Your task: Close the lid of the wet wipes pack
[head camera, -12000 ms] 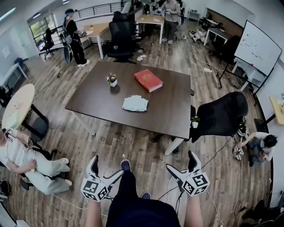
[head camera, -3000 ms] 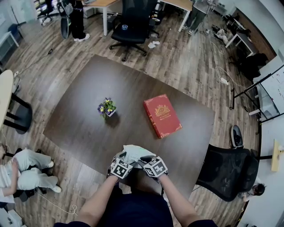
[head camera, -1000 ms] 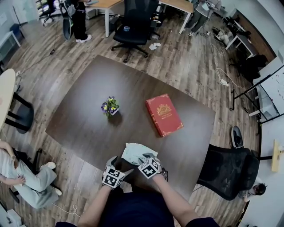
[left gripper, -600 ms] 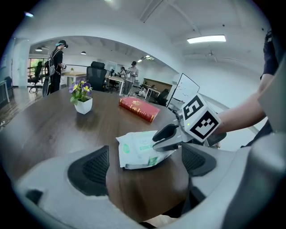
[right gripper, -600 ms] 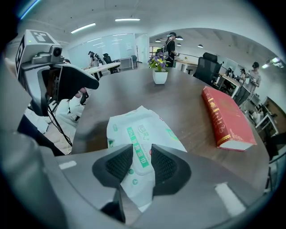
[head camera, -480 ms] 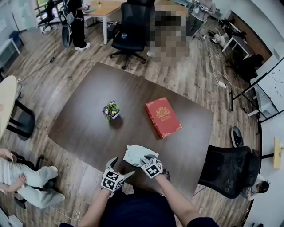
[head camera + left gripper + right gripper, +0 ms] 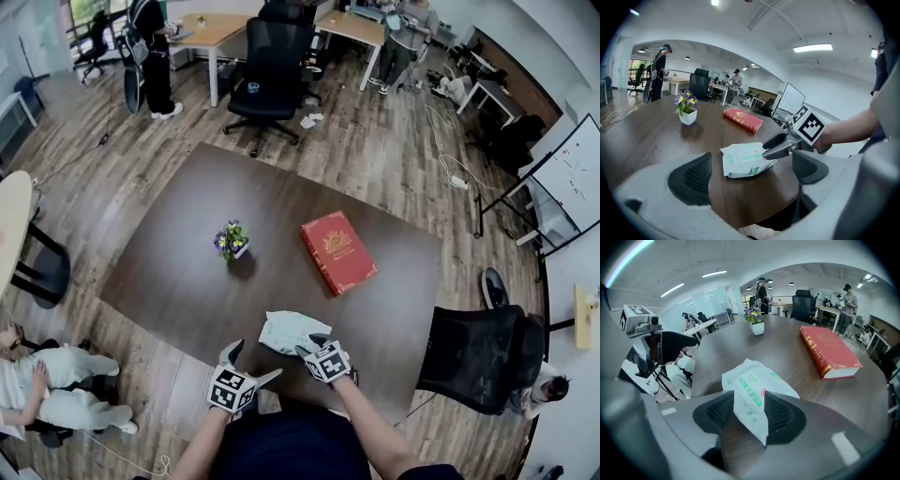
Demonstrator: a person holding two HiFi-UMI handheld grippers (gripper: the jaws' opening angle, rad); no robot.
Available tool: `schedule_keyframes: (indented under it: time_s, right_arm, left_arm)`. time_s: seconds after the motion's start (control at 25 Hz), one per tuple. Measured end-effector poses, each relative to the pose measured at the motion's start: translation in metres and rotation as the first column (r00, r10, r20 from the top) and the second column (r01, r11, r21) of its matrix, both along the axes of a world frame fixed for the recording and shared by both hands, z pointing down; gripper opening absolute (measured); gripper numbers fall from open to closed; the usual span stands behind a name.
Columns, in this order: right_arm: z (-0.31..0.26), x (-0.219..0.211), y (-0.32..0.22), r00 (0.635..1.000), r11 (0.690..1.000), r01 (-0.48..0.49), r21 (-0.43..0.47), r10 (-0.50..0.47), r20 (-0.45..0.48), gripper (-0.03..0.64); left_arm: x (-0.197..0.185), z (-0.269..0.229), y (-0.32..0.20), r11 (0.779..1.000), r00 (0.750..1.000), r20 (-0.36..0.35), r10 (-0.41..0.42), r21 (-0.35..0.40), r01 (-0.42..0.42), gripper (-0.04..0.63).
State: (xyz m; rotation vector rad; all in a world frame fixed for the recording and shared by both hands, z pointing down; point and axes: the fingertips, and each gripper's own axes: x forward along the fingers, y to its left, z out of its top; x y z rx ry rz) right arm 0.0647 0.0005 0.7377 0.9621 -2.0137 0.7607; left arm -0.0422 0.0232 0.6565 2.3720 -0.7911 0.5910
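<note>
Wipes pack (image 7: pixel 291 332), soft crinkled plastic

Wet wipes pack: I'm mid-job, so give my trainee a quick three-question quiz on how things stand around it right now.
1. True or false: the left claw holds the wet wipes pack.
2. What stands between the right claw's jaws? A) the vase B) one end of the pack C) a pen
3. Besides the pack, which two things sit on the table?

Key
1. False. Its jaws stand wide apart with nothing between them, and have just been opening.
2. B. Those jaws have just been opening too.
3. A red book and a potted flower.
</note>
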Motion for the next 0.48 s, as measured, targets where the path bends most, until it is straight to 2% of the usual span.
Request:
schedule_keyframes:
  time_s: [0.48]
  right_arm:
    - [-0.066,0.022,0.031,0.976,0.976,-0.192,0.105,0.179,0.123,0.247]
  left_arm:
    - [-0.005,-0.017,0.009,0.999,0.999,-0.004,0.046,0.026,-0.046,0.54]
